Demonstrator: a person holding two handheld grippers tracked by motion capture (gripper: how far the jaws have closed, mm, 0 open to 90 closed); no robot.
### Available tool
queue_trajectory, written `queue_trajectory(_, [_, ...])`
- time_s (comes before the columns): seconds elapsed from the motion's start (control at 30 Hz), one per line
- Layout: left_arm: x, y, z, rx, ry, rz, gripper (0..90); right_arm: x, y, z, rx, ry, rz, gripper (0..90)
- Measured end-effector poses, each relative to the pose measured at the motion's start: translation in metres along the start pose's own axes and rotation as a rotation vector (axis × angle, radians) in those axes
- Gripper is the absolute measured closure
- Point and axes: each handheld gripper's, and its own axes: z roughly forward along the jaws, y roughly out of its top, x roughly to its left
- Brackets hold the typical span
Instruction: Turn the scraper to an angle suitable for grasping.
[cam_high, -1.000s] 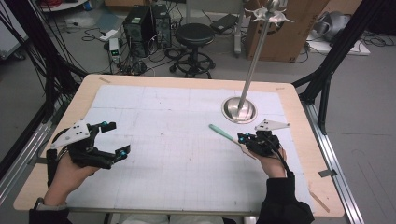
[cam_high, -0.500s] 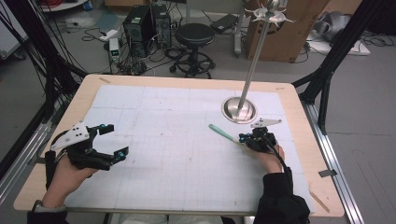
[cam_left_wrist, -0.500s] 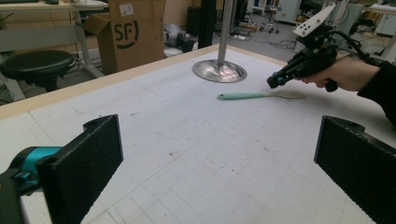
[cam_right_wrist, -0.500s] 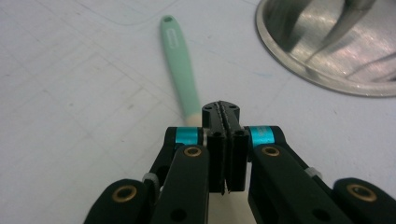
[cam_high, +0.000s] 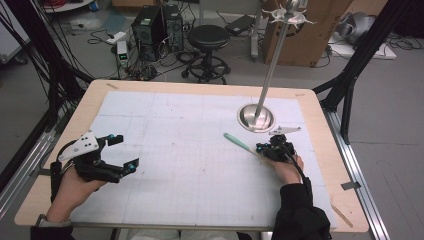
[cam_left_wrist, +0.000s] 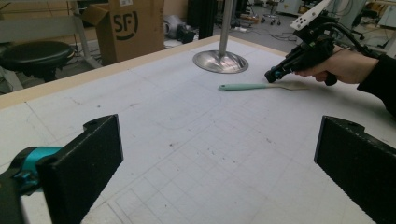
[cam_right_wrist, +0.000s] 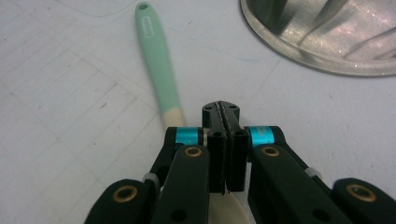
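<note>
Right gripper (cam_high: 263, 148): I've got it low over the worktop (cam_high: 190, 150), just in front of the round steel stand base (cam_high: 256, 118), hand behind it near the right edge. Jaws pressed together; in the right gripper view they sit over the pale blade end of the spatula (cam_right_wrist: 159, 70), but I can't tell if they actually pinch it or just rest closed on top.

Left gripper (cam_high: 122, 152): hovering at the left edge, well apart from everything, jaws spread wide with nothing between them, pointing across the mat.

Spatula: lying flat on the gridded mat, mint-green handle pointing away from my right hand, blade end under the gripper.

Writing: "SF" on the cardboard box (cam_left_wrist: 128, 25) past the worktop. There's embossed lettering near the hole in the spatula handle, too small for me to read.

Hidden/cut off: most of the spatula's blade is covered by the right gripper.
</note>
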Motion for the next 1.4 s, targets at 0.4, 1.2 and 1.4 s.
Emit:
queue_trajectory(0.4, [0.000,-0.002,0.001,0.008,0.004,-0.003,1.7,0.021,-0.002,-0.004,0.054,0.063,-0.075,90.0])
queue_trajectory(1.2, [0.001,-0.001,0.001,0.010,-0.001,-0.002,1.7,0.059,-0.005,-0.013,0.062,0.172,-0.161,90.0])
queue_trajectory(1.4, [0.000,-0.003,-0.002,0.017,0.008,-0.003,1.7,0.059,0.014,0.008,0.050,0.146,-0.108,89.9])
